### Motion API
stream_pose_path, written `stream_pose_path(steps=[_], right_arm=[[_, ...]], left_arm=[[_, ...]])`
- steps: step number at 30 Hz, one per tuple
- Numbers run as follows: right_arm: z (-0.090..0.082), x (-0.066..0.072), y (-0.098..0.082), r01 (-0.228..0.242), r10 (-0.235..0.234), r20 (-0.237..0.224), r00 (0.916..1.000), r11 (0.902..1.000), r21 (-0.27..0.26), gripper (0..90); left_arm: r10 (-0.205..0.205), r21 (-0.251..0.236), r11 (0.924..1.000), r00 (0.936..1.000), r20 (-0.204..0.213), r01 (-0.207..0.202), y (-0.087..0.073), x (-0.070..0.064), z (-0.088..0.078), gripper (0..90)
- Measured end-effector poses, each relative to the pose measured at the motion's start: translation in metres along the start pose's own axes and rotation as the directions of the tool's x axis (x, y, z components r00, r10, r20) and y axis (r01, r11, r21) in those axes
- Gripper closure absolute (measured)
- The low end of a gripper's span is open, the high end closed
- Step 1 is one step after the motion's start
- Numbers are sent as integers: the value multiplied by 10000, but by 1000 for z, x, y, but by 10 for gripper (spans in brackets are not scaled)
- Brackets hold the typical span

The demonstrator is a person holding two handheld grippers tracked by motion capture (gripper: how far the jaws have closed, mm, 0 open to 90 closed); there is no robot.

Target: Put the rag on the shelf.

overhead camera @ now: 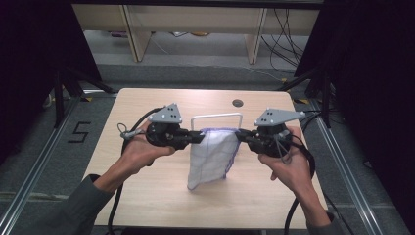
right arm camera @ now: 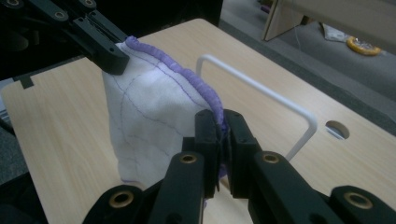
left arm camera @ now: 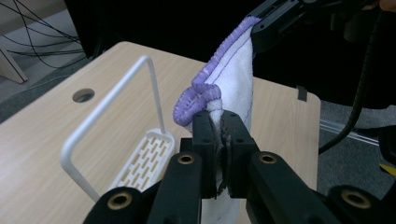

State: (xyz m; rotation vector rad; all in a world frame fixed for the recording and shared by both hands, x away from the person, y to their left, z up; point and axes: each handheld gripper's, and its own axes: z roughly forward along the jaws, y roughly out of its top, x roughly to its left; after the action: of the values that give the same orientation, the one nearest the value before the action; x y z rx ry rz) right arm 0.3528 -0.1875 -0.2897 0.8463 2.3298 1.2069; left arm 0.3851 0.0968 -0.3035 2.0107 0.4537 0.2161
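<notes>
I hold the cloth (overhead camera: 211, 157) up in the air over the table (overhead camera: 147, 196), just in front of the white rack (overhead camera: 218, 116). My left gripper (overhead camera: 199, 136) and right gripper (overhead camera: 242, 133) each pinch a top corner. Both hands are level, pointing at each other. Next I think I must lift it over the rack bar and drape it.

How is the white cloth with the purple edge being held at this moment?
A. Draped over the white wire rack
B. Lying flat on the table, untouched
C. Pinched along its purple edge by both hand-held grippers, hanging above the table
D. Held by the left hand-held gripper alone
C: the left hand-held gripper and the right hand-held gripper each clamp the purple edge of the cloth, which hangs in front of the white wire rack.
</notes>
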Motion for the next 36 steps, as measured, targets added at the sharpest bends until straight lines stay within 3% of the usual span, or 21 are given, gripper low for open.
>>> stream_pose_path(steps=[7, 11, 16, 23, 24, 28, 29, 30, 36], right_arm=[[-2, -14, 22, -120, 124, 164, 9998, 9996, -245, 858], [1, -25, 36, -427, 432, 188, 9989, 9987, -277, 858], [4, -37, 49, -307, 317, 322, 9990, 9991, -299, 858], [8, -47, 59, -598, 617, 434, 9972, 9973, -427, 858], [8, -50, 61, -428, 452, 483, 9978, 9978, -499, 858], [10, -52, 64, -782, 807, 436, 9958, 9953, -563, 858], [11, -56, 65, -520, 558, 537, 9970, 9961, -708, 858], [12, -57, 68, -694, 731, 516, 9960, 9951, -700, 857], [17, -67, 78, -698, 749, 619, 9953, 9944, -797, 857]], left_arm=[[-337, -298, 9990, 9991, -254, 329, 19, 18, -3, 852], [-512, -390, 9980, 9975, -481, 493, 27, 29, 2, 852], [-653, -518, 9967, 9960, -607, 622, 32, 35, 6, 852], [-922, -782, 9933, 9920, -867, 855, 43, 49, 9, 852], [-959, -817, 9927, 9913, -897, 886, 44, 50, 10, 852], [-1071, -939, 9908, 9892, -1001, 978, 49, 55, 9, 851], [-1099, -917, 9907, 9883, -1054, 1004, 50, 57, 9, 851], [-1120, -970, 9901, 9881, -1054, 1018, 51, 59, 10, 851], [-1311, -1106, 9868, 9840, -1208, 1179, 61, 69, 13, 851]])
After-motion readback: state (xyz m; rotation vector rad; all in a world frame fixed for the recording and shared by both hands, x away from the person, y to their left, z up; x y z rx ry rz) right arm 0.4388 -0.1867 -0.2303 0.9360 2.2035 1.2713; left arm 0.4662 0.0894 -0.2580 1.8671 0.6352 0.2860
